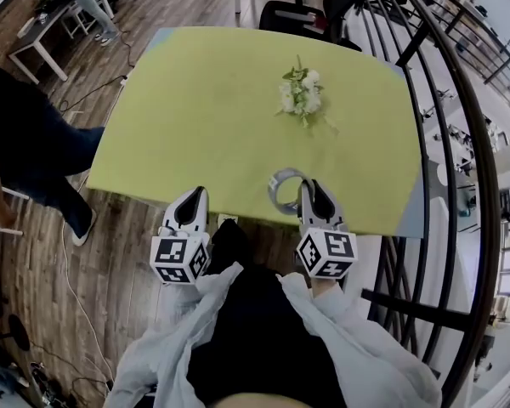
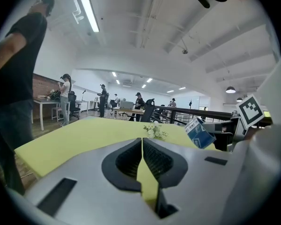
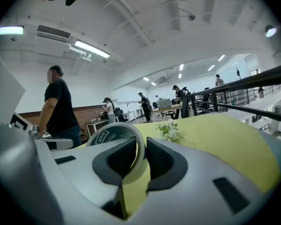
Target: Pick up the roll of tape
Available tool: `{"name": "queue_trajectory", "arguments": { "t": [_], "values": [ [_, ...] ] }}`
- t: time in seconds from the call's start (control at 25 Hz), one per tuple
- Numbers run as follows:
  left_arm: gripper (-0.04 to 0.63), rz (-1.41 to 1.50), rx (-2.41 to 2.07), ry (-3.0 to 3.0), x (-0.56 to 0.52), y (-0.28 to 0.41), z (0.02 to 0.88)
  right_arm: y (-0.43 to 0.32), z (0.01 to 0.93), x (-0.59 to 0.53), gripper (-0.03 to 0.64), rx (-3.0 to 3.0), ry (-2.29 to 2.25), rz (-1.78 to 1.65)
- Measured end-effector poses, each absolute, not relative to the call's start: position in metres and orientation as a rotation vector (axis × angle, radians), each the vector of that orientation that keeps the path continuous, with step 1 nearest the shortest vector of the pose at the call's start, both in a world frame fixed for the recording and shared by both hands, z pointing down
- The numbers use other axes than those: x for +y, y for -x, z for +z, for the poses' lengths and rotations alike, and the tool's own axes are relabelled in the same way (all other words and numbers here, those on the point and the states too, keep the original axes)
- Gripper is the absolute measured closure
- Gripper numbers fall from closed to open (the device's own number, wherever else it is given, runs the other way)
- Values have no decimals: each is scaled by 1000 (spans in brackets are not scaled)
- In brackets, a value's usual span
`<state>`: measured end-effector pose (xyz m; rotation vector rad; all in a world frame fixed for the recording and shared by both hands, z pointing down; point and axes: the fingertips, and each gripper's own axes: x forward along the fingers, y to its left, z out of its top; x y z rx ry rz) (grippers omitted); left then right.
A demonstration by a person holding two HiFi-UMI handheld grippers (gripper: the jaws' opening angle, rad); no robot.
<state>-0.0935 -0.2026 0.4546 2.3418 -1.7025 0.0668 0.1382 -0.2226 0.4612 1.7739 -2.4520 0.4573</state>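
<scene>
Your right gripper [image 3: 141, 148] is clamped on the roll of tape [image 3: 109, 135], with one jaw inside the ring and the other outside, so the pads pinch only the thin wall. That narrow bite is the main risk. The roll stands on edge with most of its bulk off to one side of the jaws. A quick swing or a jolt can make it pivot about the pads, and a roll that turns in the grip can slide free. In the head view the roll sits at the near edge of the yellow-green table [image 1: 204, 100], right at the tip of that gripper, and you cannot tell there whether it has cleared the surface. If it hasn't, dragging it sideways can catch its lower rim on the tabletop and twist it out of the pads. Because it is so close to the edge, a dropped roll would likely miss the table, land on the wooden floor [image 1: 119, 253] and roll away. Your left gripper [image 2: 142, 144] has its jaws drawn together on nothing and sits apart from the roll by the near edge, so it can't catch anything. The flowers [image 1: 300, 92] lie well away and are in no danger.
</scene>
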Motion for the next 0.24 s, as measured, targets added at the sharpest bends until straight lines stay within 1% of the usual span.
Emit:
{"name": "queue_trajectory", "arguments": {
  "t": [0.24],
  "values": [
    [572,65,-1699,-2339,-190,89,459,-142,465,-210,540,-2452,-1772,476]
  ]
}}
